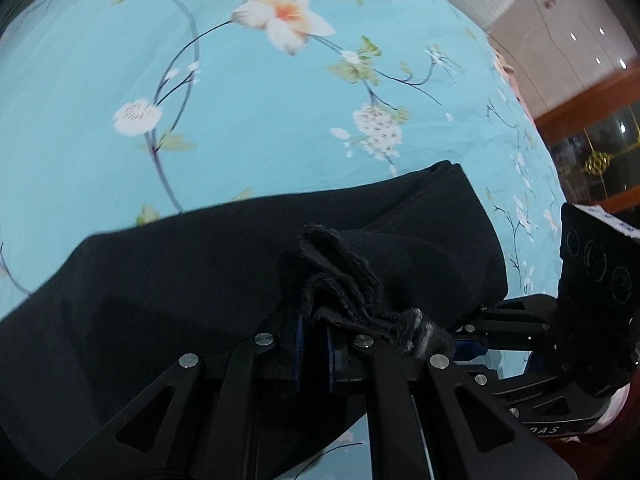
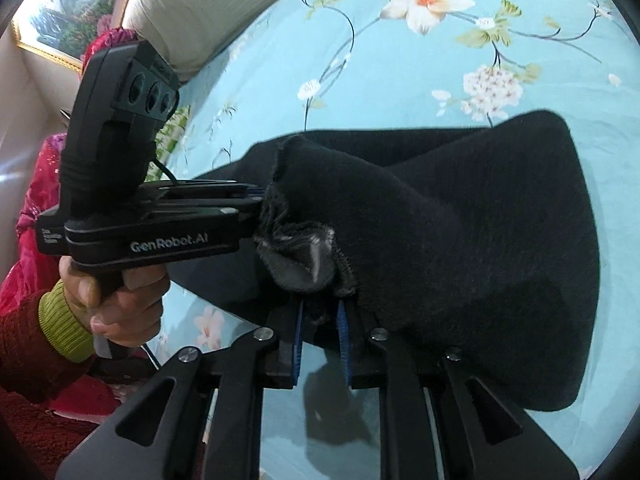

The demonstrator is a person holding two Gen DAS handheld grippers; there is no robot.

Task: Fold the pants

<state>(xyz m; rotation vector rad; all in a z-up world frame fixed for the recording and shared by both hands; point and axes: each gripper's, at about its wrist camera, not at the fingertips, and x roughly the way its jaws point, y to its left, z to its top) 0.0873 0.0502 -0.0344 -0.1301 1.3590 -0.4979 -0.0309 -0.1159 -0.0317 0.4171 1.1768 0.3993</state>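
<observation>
**Black pants pinched at one edge by both grippers**

The black, soft fleece-lined pants [image 2: 460, 240] lie bunched on the light blue bedsheet printed with white and orange flowers [image 1: 120, 60], their near edge raised off it, with the sheet showing beneath the cloth in the right wrist view. A fuzzy grey-black inner hem [image 2: 304, 252] turns outward at that raised edge.

The right gripper [image 2: 320, 340], black with blue finger pads, has its fingers drawn narrow around a fold of the pants just below that hem. The left gripper [image 1: 314, 344], of the same make, also has its fingers close together with frayed dark cloth caught between them. The two grippers meet the pants just beside each other on the same edge, at roughly right angles.

Beyond the pants, at the far side of the sheet, stands a cream padded headboard [image 2: 192, 12]. The person's left hand [image 2: 116, 304], in a red sleeve with a yellow-green cuff, grasps the left gripper's handle.
</observation>
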